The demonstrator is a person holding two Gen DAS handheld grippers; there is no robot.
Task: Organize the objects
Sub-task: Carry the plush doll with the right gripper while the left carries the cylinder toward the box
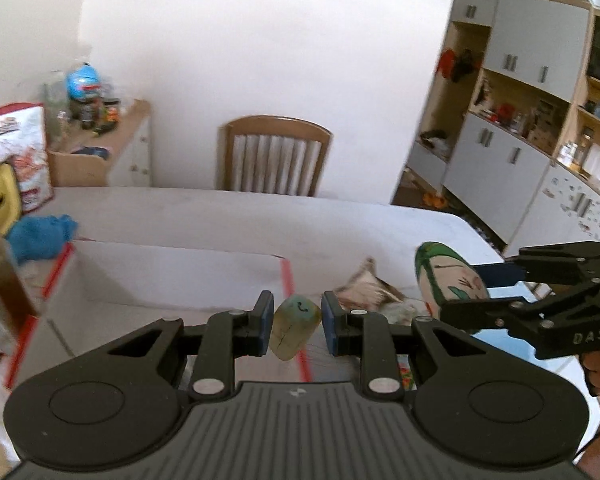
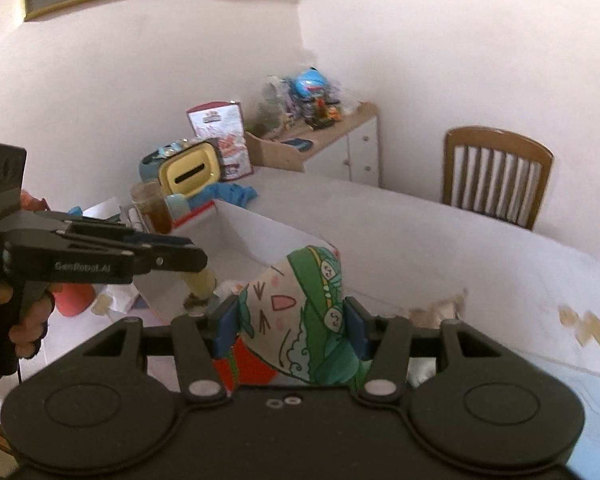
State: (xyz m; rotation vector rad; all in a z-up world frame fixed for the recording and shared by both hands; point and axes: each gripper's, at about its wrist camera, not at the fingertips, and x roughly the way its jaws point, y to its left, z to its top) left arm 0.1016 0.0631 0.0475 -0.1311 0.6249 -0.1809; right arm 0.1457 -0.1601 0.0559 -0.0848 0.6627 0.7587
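Left gripper (image 1: 296, 324), lower centre of the left wrist view: jaws clamped on a small pale eraser-like block (image 1: 295, 330) with a greenish top, lifted above the white table (image 1: 260, 216); right gripper (image 2: 290, 326), lower centre of the right wrist view: jaws clamped on a soft cartoon-printed pouch (image 2: 296, 316), green, cream and red, held off the table; white open box (image 2: 260, 236), centre, beyond both grippers; yellow slotted container (image 2: 190, 172), left of centre; blue cloth (image 2: 234, 194) beside it; wooden chair (image 1: 276, 156), at the far table edge.
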